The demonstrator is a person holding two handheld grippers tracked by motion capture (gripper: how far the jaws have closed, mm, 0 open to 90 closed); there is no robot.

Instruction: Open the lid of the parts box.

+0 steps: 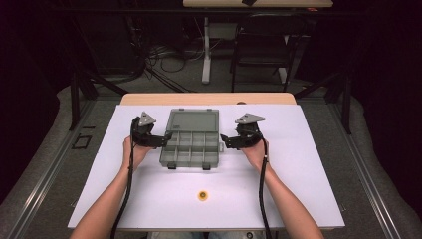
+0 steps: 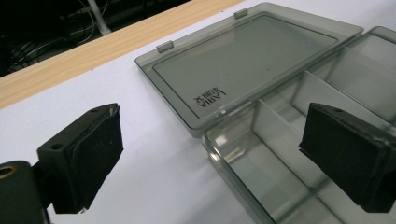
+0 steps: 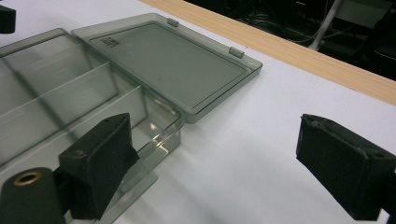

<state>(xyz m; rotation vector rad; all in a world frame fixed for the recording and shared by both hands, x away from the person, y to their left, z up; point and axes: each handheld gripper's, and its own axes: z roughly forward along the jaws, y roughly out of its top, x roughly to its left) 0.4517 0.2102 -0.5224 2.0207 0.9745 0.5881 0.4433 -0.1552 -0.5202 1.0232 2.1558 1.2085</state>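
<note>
A clear grey compartment box (image 1: pixel 191 148) stands open on the white table top, its lid (image 1: pixel 193 120) lying flat behind it. My left gripper (image 1: pixel 166 139) is at the box's left side and my right gripper (image 1: pixel 224 141) at its right side, both open and holding nothing. In the left gripper view the left gripper (image 2: pixel 212 126) straddles the corner of the box (image 2: pixel 280 154), one jaw over a compartment, the other over the table, the lid (image 2: pixel 243 60) beyond. In the right gripper view the right gripper (image 3: pixel 215 140) straddles the box (image 3: pixel 60 102) likewise, beside the lid (image 3: pixel 163 60).
A small yellow round object (image 1: pixel 202 195) lies on the white table top (image 1: pixel 298 174) near the front edge. A wooden strip (image 1: pixel 209 98) runs along the table's far edge. A chair (image 1: pixel 263 45) and cables stand on the floor beyond.
</note>
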